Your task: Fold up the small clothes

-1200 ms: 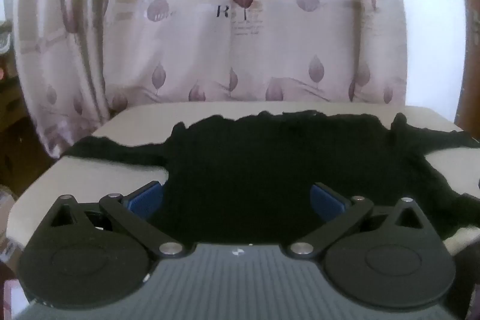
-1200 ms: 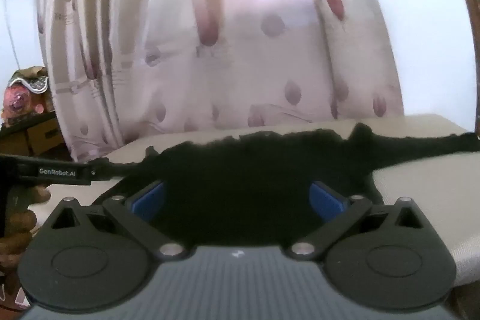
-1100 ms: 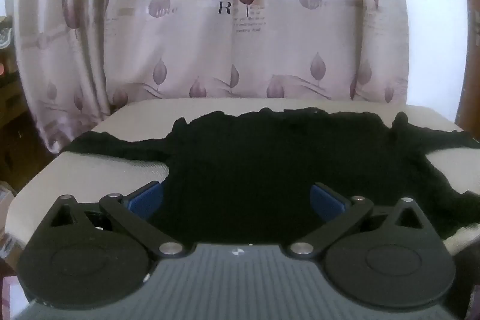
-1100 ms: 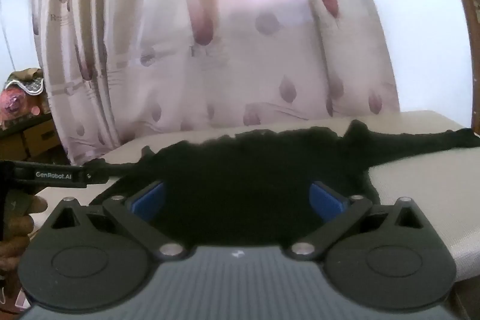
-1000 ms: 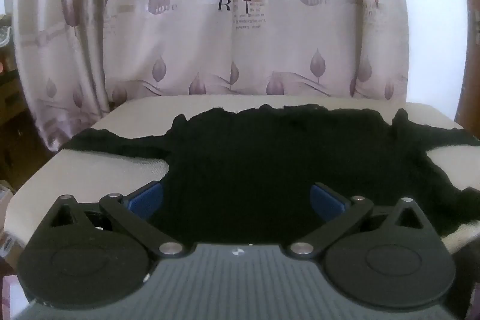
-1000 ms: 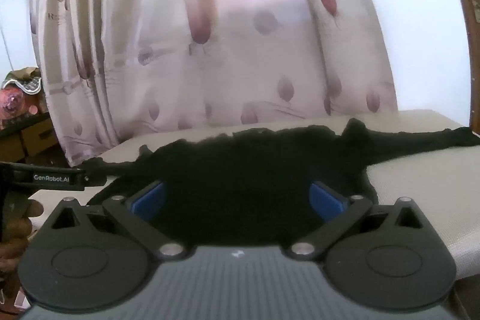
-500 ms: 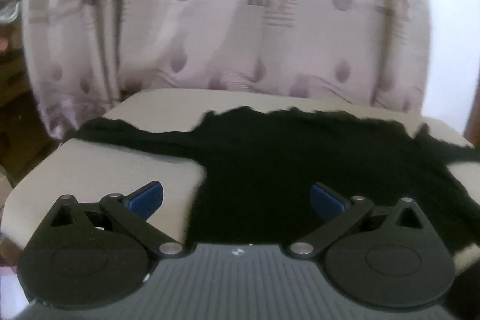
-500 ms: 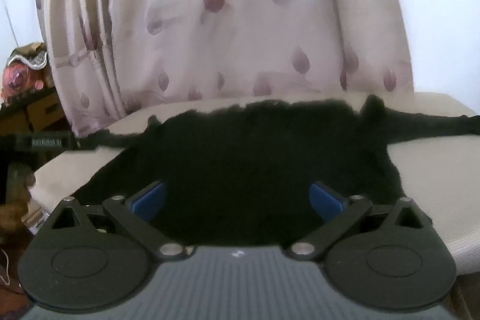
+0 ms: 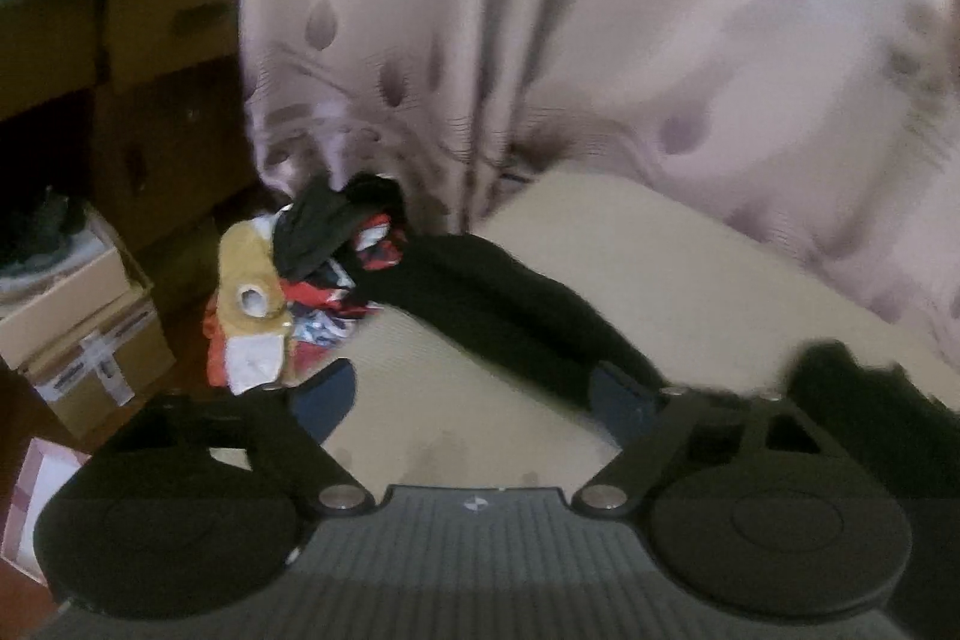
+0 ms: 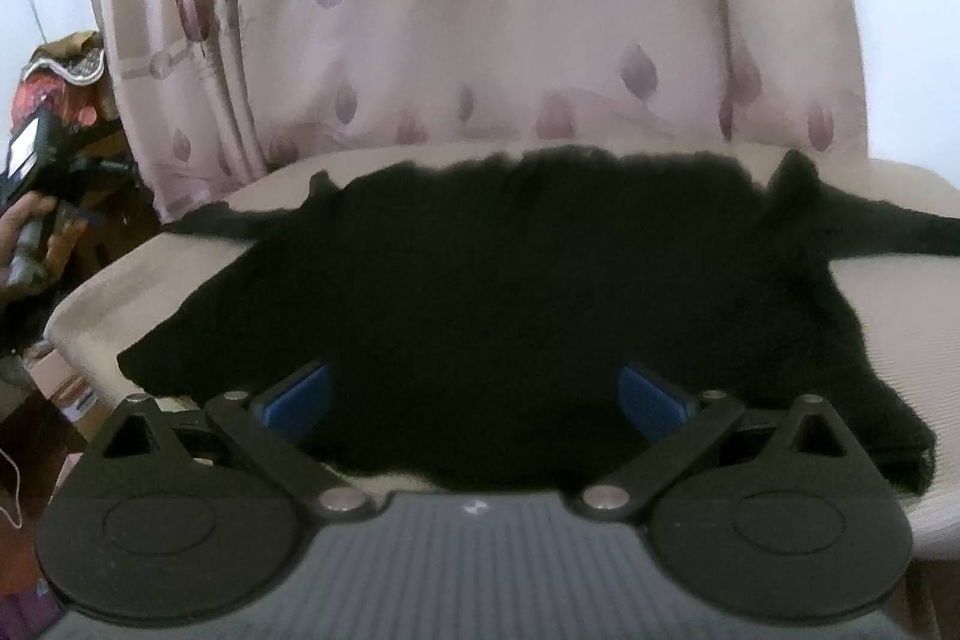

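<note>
A black long-sleeved top [image 10: 510, 292] lies spread flat on the beige table [image 10: 888, 316], sleeves stretched out to both sides. In the left wrist view its left sleeve [image 9: 498, 316] runs diagonally to the table's left corner. My left gripper [image 9: 474, 394] is open and empty, just above the table beside that sleeve. My right gripper [image 10: 474, 394] is open and empty, low over the garment's near hem. The left gripper [image 10: 42, 160] also shows at the far left of the right wrist view.
A pile of colourful clothes [image 9: 300, 292] lies off the table's left corner. Cardboard boxes [image 9: 78, 328] stand on the floor at left. A patterned curtain [image 10: 480, 16] hangs right behind the table.
My left gripper has swung left, from facing the garment's body to facing its left sleeve and the table corner. My right gripper has moved slightly closer over the hem.
</note>
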`<action>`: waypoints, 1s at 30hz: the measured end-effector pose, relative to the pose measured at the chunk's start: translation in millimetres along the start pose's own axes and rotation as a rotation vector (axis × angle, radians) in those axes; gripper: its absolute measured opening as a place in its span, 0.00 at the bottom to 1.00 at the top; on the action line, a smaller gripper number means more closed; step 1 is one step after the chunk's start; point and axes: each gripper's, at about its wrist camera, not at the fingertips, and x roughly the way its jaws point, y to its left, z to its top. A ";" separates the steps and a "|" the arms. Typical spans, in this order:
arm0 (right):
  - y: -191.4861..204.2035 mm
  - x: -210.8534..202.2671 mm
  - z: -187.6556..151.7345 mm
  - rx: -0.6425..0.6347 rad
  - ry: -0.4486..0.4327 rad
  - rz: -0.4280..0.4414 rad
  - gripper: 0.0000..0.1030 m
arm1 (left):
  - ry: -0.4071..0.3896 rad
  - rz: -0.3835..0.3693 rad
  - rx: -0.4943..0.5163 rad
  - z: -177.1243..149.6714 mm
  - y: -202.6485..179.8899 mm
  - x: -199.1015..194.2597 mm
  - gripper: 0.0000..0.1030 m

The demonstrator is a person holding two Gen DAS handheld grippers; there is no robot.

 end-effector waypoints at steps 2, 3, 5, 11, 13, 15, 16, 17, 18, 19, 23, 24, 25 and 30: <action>2.1 4.5 -0.2 -0.013 0.018 0.004 1.00 | 0.009 0.026 -0.064 19.4 14.6 17.0 0.74; 3.2 5.8 -0.3 -0.021 0.024 0.004 1.00 | 0.012 0.021 -0.102 28.9 22.9 24.6 0.73; 5.0 7.6 0.1 -0.033 0.031 0.002 1.00 | 0.029 0.025 -0.132 48.2 25.8 39.3 0.73; 6.7 15.8 4.4 -0.038 0.058 0.002 1.00 | 0.133 0.072 -0.071 74.5 16.2 86.2 0.81; 7.6 19.3 4.3 -0.043 0.072 0.001 1.00 | 0.150 0.099 -0.057 77.1 14.0 99.2 0.82; 8.0 22.5 4.8 -0.047 0.085 0.003 1.00 | 0.179 0.104 -0.049 79.3 13.7 112.1 0.87; 7.5 25.0 6.4 -0.049 0.093 0.004 1.00 | 0.194 0.122 -0.047 77.5 12.6 118.6 0.87; 7.2 26.6 6.7 -0.050 0.099 0.004 1.00 | 0.196 0.134 -0.048 79.7 12.8 123.9 0.87; 7.7 27.4 6.6 -0.050 0.104 0.004 1.00 | 0.196 0.138 -0.046 78.2 11.8 127.0 0.84; 7.6 28.4 7.2 -0.047 0.107 0.005 1.00 | 0.202 0.133 -0.038 75.6 10.9 130.0 0.75; 7.2 30.7 7.9 -0.045 0.113 0.007 1.00 | 0.171 0.129 -0.037 72.6 14.7 124.7 0.18; 7.2 30.8 8.0 -0.046 0.113 0.010 1.00 | 0.155 0.122 -0.046 75.6 14.5 120.6 0.00; 5.9 31.7 9.4 -0.046 0.113 0.014 1.00 | 0.141 0.107 -0.060 76.7 16.3 112.8 0.01; 4.2 30.0 10.0 -0.039 0.102 0.023 1.00 | 0.055 0.071 -0.125 77.5 17.0 61.5 0.00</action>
